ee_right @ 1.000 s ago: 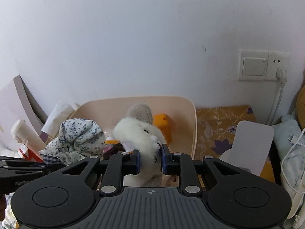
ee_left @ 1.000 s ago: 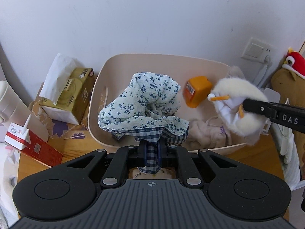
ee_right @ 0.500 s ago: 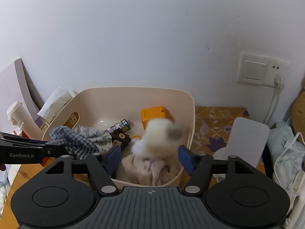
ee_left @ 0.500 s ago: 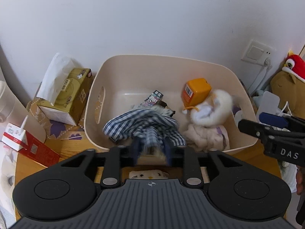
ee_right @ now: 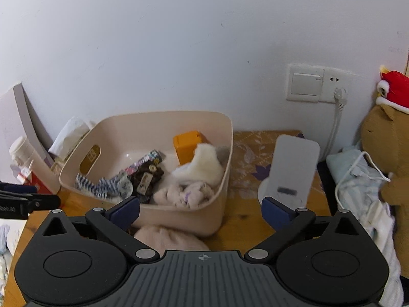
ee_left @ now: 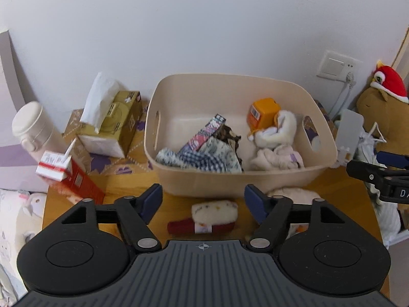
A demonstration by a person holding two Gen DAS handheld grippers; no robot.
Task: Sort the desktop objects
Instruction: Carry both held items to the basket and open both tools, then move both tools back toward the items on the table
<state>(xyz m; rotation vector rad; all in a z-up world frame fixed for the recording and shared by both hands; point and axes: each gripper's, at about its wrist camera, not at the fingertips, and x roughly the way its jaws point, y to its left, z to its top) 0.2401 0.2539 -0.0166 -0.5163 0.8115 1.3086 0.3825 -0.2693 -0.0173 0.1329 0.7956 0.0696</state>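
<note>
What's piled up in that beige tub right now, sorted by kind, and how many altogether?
In the beige tub:
Fabric pieces: 2, checked cloth, pinkish cloth
Fluffy white toy: 1
Orange box: 1
Patterned packet: 1
Dark brown item: 1
Total: 6

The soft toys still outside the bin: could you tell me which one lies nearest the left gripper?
The white-and-red toy, lying on the table right between the open left gripper's fingers. The pale pink toy sits further right, against the bin.
</note>
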